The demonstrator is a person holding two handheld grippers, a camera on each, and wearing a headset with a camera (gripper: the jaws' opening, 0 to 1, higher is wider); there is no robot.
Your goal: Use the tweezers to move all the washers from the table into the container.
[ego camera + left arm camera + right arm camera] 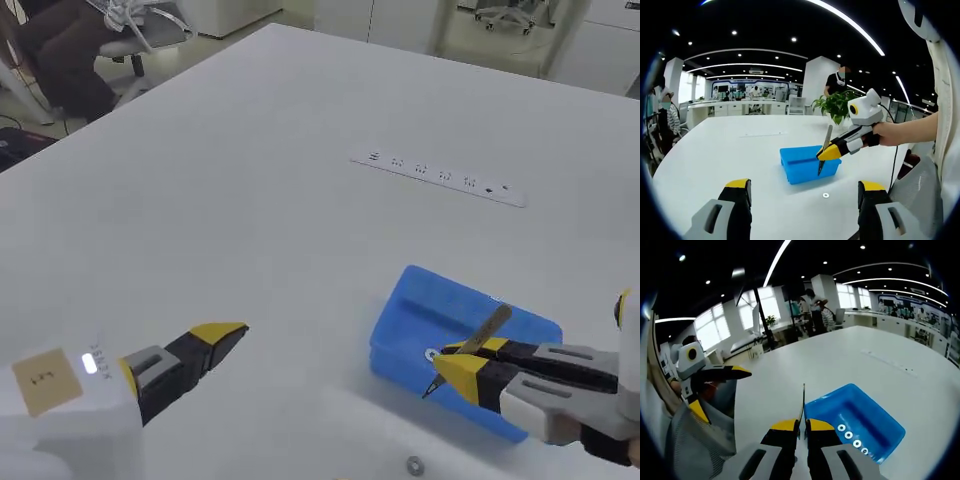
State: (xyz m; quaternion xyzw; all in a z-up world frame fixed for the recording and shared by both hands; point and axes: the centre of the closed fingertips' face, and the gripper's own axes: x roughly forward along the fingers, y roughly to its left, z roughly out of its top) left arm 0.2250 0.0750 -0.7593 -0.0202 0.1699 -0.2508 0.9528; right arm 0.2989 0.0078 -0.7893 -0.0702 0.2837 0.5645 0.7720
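Note:
My right gripper (462, 368) is shut on a pair of tweezers (492, 326), whose tips hang over the near edge of the blue container (450, 300). In the right gripper view the tweezers (803, 402) stick up from the shut right gripper (802, 425), with the container (877, 420) to their right holding a row of several washers (848, 435). One washer (414, 465) lies on the white table in front of the container. My left gripper (218, 338) hovers open to the left, holding nothing. From the left gripper (805, 189) view, that washer (826, 195) lies below the container (800, 170).
A power strip (440, 178) is set into the table beyond the container. An office chair (130, 30) stands past the far left edge. Several people stand or sit in the background office, and a potted plant (832, 106) shows behind the table.

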